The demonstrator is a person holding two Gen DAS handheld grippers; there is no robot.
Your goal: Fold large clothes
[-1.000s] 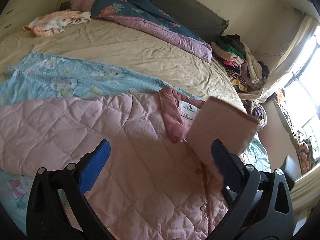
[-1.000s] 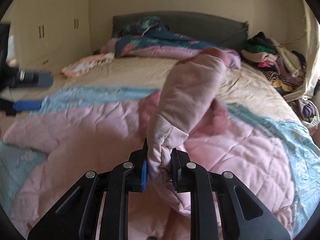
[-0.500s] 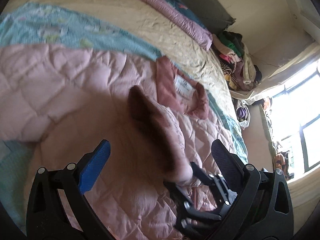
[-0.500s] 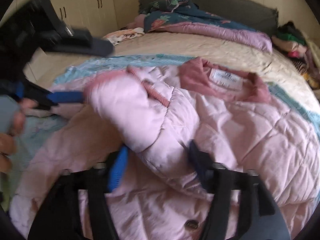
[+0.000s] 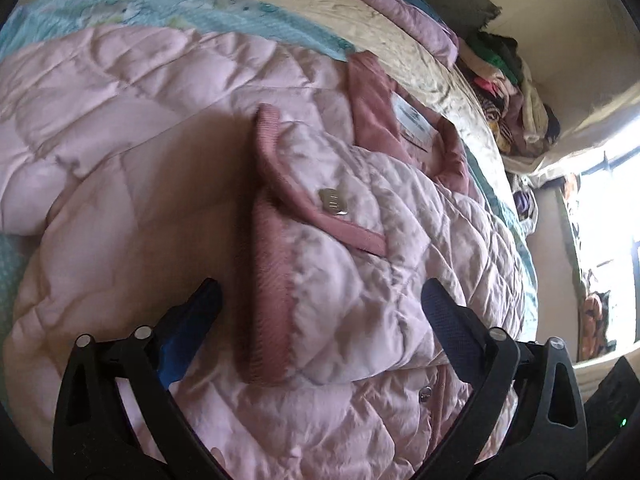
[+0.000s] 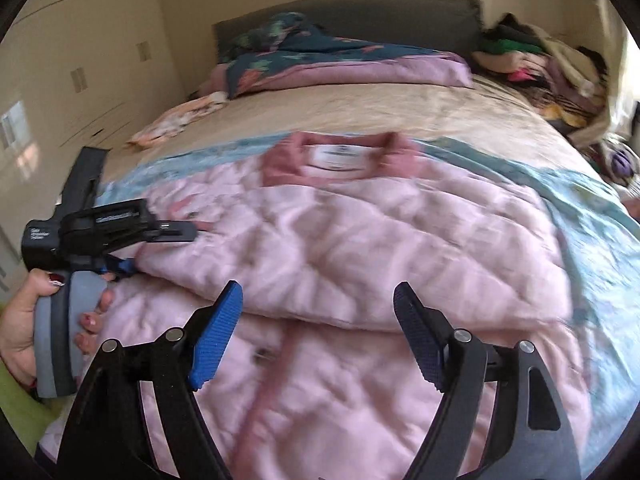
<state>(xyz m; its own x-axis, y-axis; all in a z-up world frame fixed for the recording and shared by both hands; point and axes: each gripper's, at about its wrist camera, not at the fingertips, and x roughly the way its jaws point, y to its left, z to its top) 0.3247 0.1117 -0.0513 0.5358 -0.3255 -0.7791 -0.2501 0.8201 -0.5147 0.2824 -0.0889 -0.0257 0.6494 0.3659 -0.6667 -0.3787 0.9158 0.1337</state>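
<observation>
Right now your pink quilted jacket (image 6: 352, 256) lies spread on the bed (image 6: 360, 116), collar (image 6: 340, 156) toward the grey headboard (image 6: 344, 12), resting on a light blue patterned sheet (image 6: 592, 208) that covers the near part of the beige bedspread. One sleeve (image 5: 320, 264) is folded across the jacket's chest, its darker pink ribbed cuff (image 5: 268, 300) lying near the middle of the body; a small metal tag shows on the sleeve just by a pink trim line. The white label sits inside the collar.

Your left gripper (image 5: 320, 312) points down over that folded sleeve. Its jaws stand wide but are closing, with the cuff end of the sleeve lying between the blue pads (image 5: 188, 336); neither pad presses on the fabric. In the right wrist view you can see the same tool at the left edge, your left hand (image 6: 24, 320) wrapped around its grey handle.

Your right gripper (image 6: 320, 328) hovers above the front of the jacket, near the snap placket. Its jaws are spread and opening further, and they hold nothing; the folded sleeve's lower edge lies just beyond the fingertips (image 6: 220, 328).

At the head of the bed sits a dark floral duvet (image 6: 320, 56) with a mauve underside. A heap of mixed clothes (image 6: 540, 60) is piled at the far right corner, and a peach-patterned cloth (image 6: 180, 120) lies near the left edge. Cream wardrobe doors (image 6: 80, 60) stand along the left wall.
</observation>
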